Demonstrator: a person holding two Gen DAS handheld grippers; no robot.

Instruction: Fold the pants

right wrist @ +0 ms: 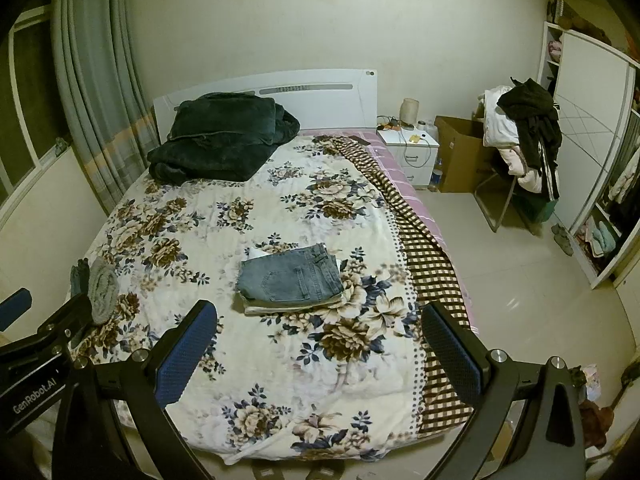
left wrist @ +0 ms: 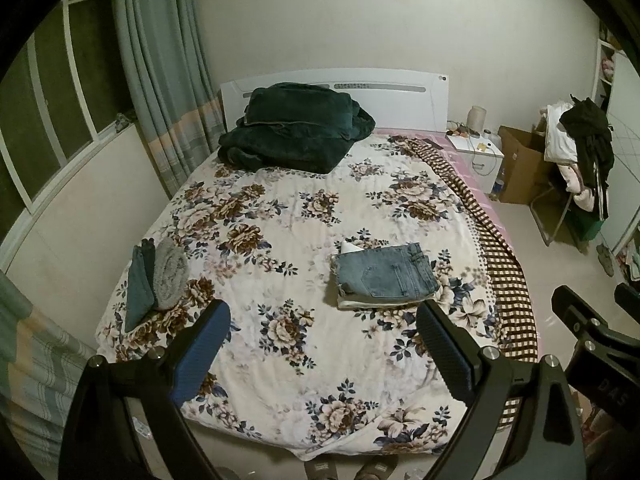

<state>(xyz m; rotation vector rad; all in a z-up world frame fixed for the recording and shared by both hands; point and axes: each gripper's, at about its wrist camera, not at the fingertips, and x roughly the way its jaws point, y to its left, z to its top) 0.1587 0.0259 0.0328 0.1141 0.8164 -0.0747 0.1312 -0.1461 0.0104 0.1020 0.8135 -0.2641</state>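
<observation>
Folded blue jeans [left wrist: 386, 276] lie on top of a small stack of folded light garments on the floral bedspread [left wrist: 288, 216], right of the bed's middle; they also show in the right wrist view [right wrist: 290, 278]. A pile of unfolded dark teal and grey pants [left wrist: 158, 278] lies near the bed's left edge, also in the right wrist view [right wrist: 98, 288]. My left gripper [left wrist: 324, 344] is open and empty, held above the foot of the bed. My right gripper [right wrist: 318, 346] is open and empty, beside it to the right.
A dark green blanket [left wrist: 292, 128] is heaped by the white headboard. A checked blanket [right wrist: 420, 248] hangs over the bed's right side. A nightstand [right wrist: 412, 152], cardboard box [right wrist: 460, 152], chair piled with clothes [right wrist: 520, 140] and wardrobe [right wrist: 592, 160] stand at right. Curtains [left wrist: 160, 80] hang at left.
</observation>
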